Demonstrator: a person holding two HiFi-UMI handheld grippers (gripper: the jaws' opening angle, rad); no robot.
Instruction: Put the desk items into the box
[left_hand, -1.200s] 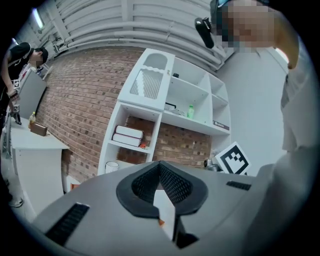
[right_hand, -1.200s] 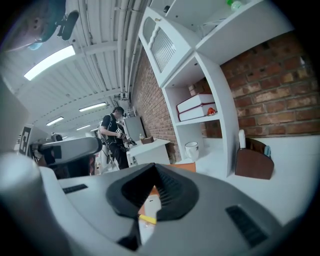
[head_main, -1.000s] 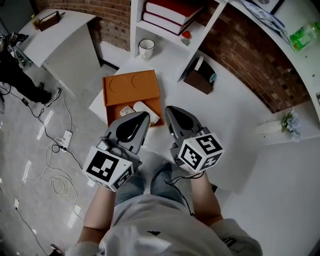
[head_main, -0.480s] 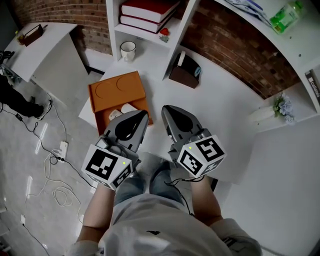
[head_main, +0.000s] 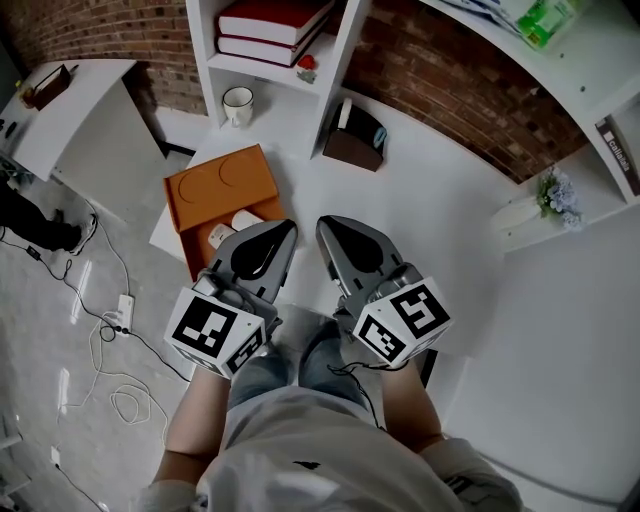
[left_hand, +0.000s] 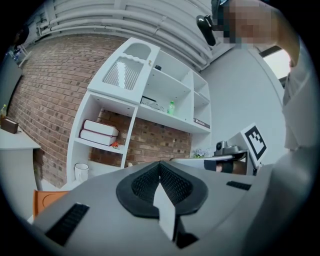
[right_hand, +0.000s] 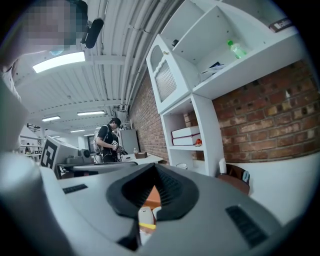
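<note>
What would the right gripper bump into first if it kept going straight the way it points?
The right gripper would probably meet the white shelf upright beside the brown holder; over the desk before that, the way looks free. Depth is unclear.

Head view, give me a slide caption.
Left gripper and right gripper, both shut, hover near the orange box on the desk.

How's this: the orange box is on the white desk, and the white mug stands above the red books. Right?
Not quite. The mug stands below the red books, not above them; the left gripper view shows this plainly. The orange box is on the white desk, as you said.
</note>
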